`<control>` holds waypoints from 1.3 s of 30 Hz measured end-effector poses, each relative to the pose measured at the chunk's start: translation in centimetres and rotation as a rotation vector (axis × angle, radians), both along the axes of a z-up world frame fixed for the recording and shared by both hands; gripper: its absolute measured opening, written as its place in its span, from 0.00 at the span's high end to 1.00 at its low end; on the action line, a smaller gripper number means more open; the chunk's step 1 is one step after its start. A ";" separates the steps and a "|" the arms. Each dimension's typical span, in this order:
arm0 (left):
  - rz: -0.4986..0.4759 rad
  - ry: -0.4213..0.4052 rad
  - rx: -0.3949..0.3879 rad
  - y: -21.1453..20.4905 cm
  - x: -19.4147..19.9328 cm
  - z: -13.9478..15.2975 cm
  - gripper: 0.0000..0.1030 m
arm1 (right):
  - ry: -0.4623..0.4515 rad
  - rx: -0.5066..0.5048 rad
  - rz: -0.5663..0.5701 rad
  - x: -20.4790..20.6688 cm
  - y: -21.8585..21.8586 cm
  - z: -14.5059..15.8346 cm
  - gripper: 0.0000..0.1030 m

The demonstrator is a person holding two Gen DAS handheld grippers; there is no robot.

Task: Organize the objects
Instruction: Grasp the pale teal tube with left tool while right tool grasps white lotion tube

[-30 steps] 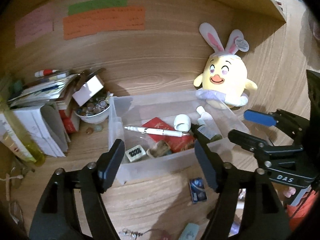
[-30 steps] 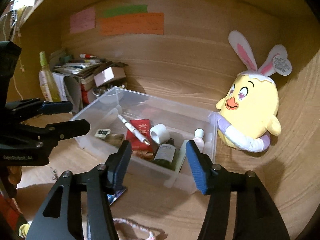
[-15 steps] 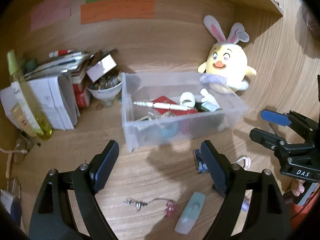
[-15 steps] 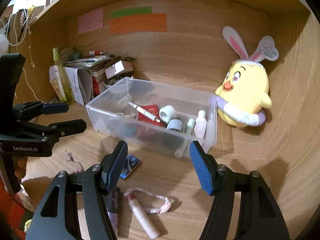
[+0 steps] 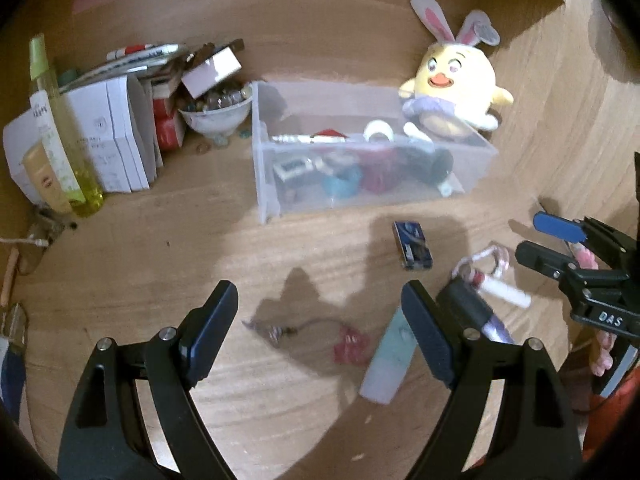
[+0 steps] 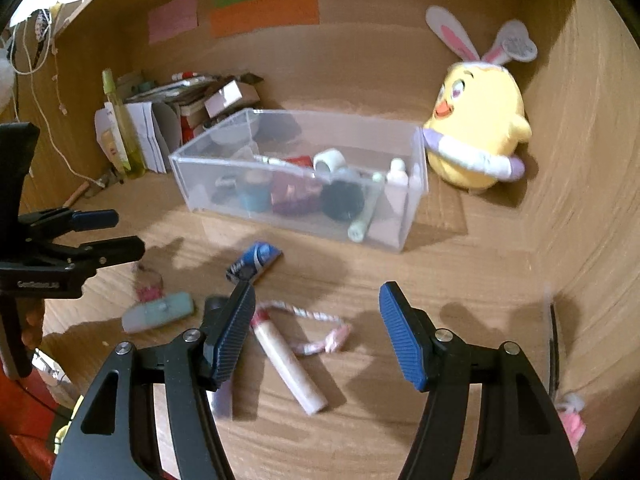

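Warm, dim indoor light from above and behind. Both views show strong fisheye bending, with black vignette at the corners. Soft motion blur throughout; the clear bin [image 5: 372,168] and plush chick [image 6: 478,120] look smeared. Broad dark shadows lie on the worktop [image 5: 160,248]. Pale glare patch on the worktop's middle.

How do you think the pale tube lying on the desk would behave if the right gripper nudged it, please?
The tube looks round and smooth, so it would probably roll sideways. It seems rigid and likely light. The string lying beside it might drag along.
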State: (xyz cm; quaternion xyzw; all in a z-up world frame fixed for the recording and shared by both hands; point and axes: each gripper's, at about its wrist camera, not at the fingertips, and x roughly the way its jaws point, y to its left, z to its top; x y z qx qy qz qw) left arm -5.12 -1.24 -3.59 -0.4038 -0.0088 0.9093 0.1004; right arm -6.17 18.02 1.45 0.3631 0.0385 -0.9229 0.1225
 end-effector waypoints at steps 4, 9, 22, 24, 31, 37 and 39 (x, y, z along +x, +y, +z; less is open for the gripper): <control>-0.022 -0.017 -0.009 0.6 1.1 -0.9 0.18 | -0.024 0.005 -0.001 0.5 0.1 -1.1 0.41; -0.051 -0.039 0.009 1.5 2.1 -1.8 0.19 | -0.057 0.001 0.009 0.8 -0.2 -2.6 0.43; -0.166 -0.060 0.002 4.3 1.5 -2.6 0.61 | -0.095 0.004 0.082 1.4 -1.2 -3.5 0.71; -0.169 -0.064 0.000 4.4 1.3 -2.5 0.65 | -0.106 0.000 0.086 1.4 -1.3 -3.7 0.73; -0.198 -0.041 0.003 4.5 1.8 -1.9 0.65 | -0.126 -0.010 0.093 1.3 -1.3 -4.1 0.74; -0.218 -0.058 -0.034 5.6 1.5 -2.5 0.68 | -0.126 -0.025 0.095 0.7 -1.7 -4.3 0.74; -0.216 -0.066 -0.047 5.8 1.1 -2.9 0.69 | -0.121 -0.021 0.094 0.6 -1.8 -4.3 0.74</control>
